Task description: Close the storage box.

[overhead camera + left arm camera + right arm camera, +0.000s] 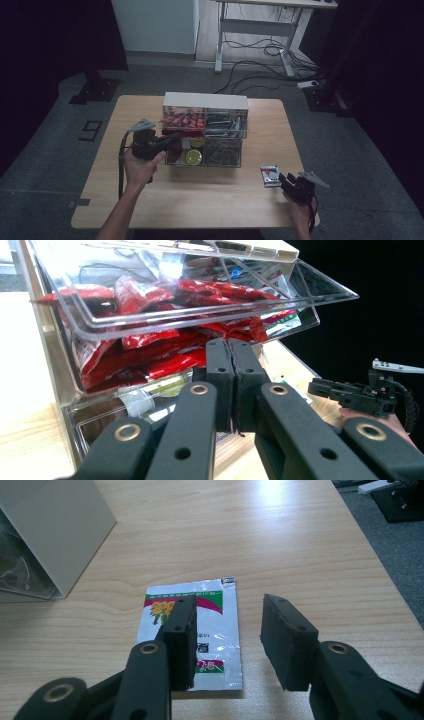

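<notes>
A clear drawer cabinet [205, 101] with a white top stands mid-table. Its upper left bin [200, 315] is tipped outward and holds several red packets [150, 347]. My left gripper [231, 347] is shut, its tips just under that bin's front edge, with nothing visible between the pads; from above the left gripper [175, 140] sits at the cabinet's left front. A silver packet [215, 610] with a green and pink print lies flat on the table. My right gripper [227, 625] is open low over it, its left finger over the packet. The high view places the right gripper [284, 178] just right of the packet [270, 176].
Other bins hold dark packets [225, 124], round yellow-green items [192, 156] and thin wiry pieces [221, 152]. The cabinet's white side [55, 525] is left of the packet. The table's right edge [300, 165] is close to the right gripper. A desk frame [255, 30] and floor cables lie beyond.
</notes>
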